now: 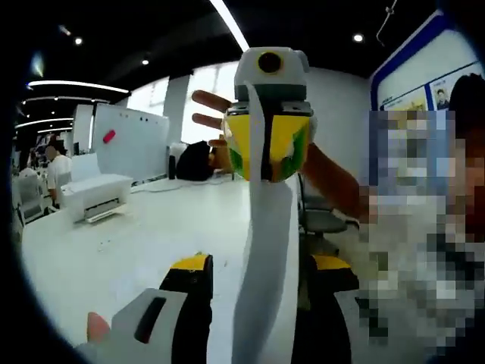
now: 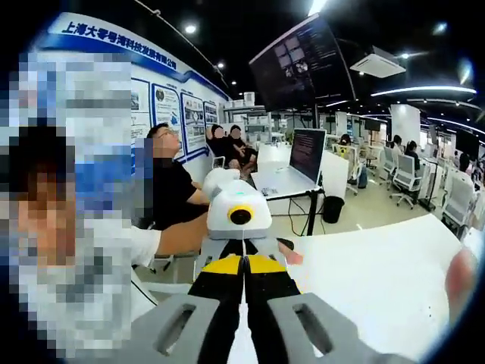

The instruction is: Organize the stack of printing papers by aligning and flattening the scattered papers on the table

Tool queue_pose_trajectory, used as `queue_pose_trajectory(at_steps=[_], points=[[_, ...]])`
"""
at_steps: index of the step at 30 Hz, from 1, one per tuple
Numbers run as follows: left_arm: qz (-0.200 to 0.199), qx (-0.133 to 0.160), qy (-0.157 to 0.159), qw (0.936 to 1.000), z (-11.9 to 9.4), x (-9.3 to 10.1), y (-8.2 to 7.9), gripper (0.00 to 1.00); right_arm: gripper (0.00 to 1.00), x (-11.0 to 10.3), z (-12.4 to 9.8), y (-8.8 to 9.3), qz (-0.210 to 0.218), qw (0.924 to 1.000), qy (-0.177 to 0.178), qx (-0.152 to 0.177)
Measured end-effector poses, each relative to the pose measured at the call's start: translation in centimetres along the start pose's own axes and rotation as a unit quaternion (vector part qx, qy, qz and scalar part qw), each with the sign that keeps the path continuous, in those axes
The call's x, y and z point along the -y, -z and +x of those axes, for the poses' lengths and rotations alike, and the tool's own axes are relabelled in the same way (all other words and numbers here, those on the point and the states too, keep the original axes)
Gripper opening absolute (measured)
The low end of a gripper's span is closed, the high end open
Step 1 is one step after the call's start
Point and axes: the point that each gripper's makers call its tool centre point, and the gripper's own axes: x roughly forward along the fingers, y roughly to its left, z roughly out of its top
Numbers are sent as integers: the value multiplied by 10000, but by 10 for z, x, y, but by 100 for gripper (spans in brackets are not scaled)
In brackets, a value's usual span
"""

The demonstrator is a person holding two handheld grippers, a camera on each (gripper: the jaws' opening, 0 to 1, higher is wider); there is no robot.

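In the left gripper view, a white printer [image 1: 95, 195] is seen at the far left on the white table [image 1: 121, 258], with a person in white [image 1: 54, 167] seated behind it and a white board bearing a pink mark [image 1: 132, 140] further back. At the bottom of this view the left gripper [image 1: 258, 284] is seen with its two black, yellow-tipped jaws set apart on either side of a sheaf of papers [image 1: 265, 258]; whether the jaws press on the papers cannot be told. The papers are held on edge above the table, seen as a narrow white strip rising from between these jaws to the right gripper [image 1: 267, 144], which faces the camera from the upper middle and whose yellow jaws are clamped on the top edge of the sheaf. A hand [image 1: 216, 125] is seen behind that gripper, its fingers spread. In the right gripper view, a wall of posters [image 2: 170, 106] under a blue band is seen at the left, and seated people [image 2: 227, 144] are found beyond it. In the lower middle the right gripper [image 2: 244, 269] is seen with its black, yellow-tipped jaws brought together on the thin edge of the papers [image 2: 244, 250], and the left gripper [image 2: 239, 227] is faced just beyond. A laptop [image 2: 307, 155] stands open on a desk behind, a dark screen [image 2: 299, 64] hangs above it, and office chairs [image 2: 409, 174] are seen at the far right past the table [image 2: 379, 280].
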Motion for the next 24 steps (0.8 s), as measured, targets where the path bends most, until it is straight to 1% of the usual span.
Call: queue_pose_trajectory(at_steps=[4,6,8,10,13,15,18,20,21,22,23,24], points=[[-70,13,157,9999,1,1,-1,34,0,-6,4,6,3,10000,-34,-14],[-73,117,220,9997,2,4,-4,31,0,-7,5,6,-10,10000,-56,1],[-113,140,265,9995,3,6,-5,20,0,-8,6,6,-32,10000,-63,10],[-141,153,347,9992,4,9,-5,6,0,-8,6,6,-45,10000,-59,20],[-55,149,384,9991,4,13,-4,6,0,-10,7,9,-27,10000,-67,6],[15,159,415,9990,4,15,-4,6,0,-8,6,8,-11,10000,-55,5],[48,157,363,9992,4,15,-3,6,0,-6,5,8,38,10000,-64,46],[65,206,288,9994,2,12,-4,6,0,-4,4,6,38,9999,-46,155],[56,237,260,9994,2,11,-5,6,0,-1,3,4,-10,9997,37,260],[22,262,235,9994,0,10,-6,6,0,-1,2,0,-76,9992,24,392],[-4,272,248,9993,-1,10,-6,5,6,2,0,-7,-162,9979,85,623],[-38,331,161,9993,-2,8,-7,5,16,7,-3,-12,-180,9965,206,790]])
